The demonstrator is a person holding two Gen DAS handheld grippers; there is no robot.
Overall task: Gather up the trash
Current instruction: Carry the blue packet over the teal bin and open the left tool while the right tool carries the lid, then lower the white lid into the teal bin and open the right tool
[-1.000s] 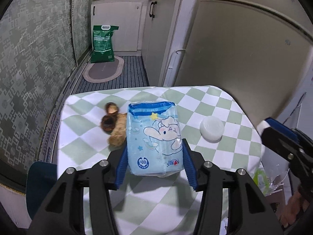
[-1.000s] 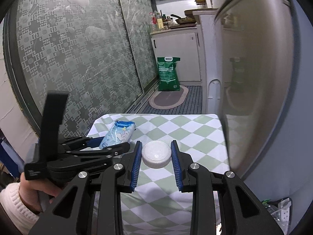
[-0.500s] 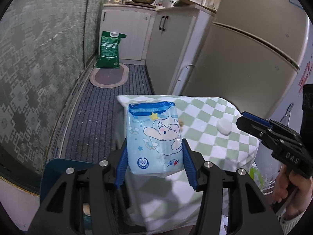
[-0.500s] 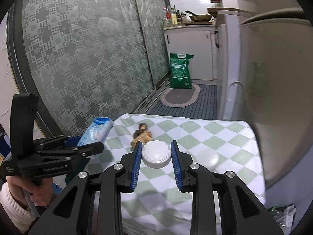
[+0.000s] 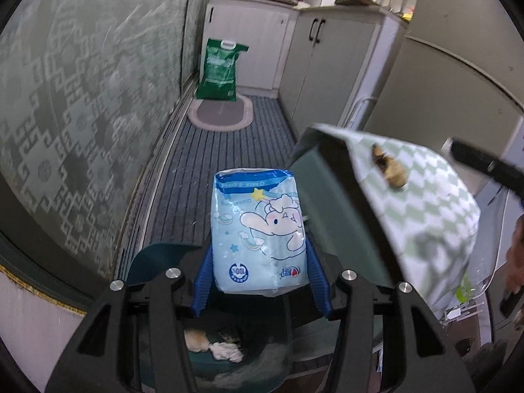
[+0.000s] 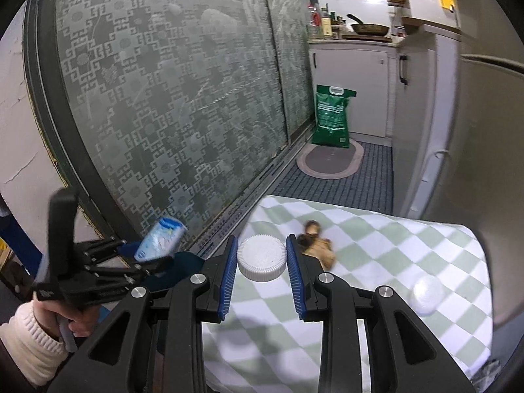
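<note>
My left gripper is shut on a light blue tissue pack with a cartoon print. It hangs left of the table, over a dark teal bin that holds some scraps. The same pack and left gripper show at the lower left of the right wrist view. My right gripper is shut on a white ribbed bottle cap, held over the near left part of the checked tablecloth. Brown peel scraps and a second white cap lie on the cloth.
Patterned glass sliding doors run along the left. A green bag and an oval mat sit on the striped floor by white cabinets. A grey refrigerator stands right of the table. Clear plastic packaging lies below the table's right side.
My left gripper carried the tissue pack off the table to the left, over the teal bin. My right gripper moved left across the table with the cap; the peel scraps and second cap came into view.
</note>
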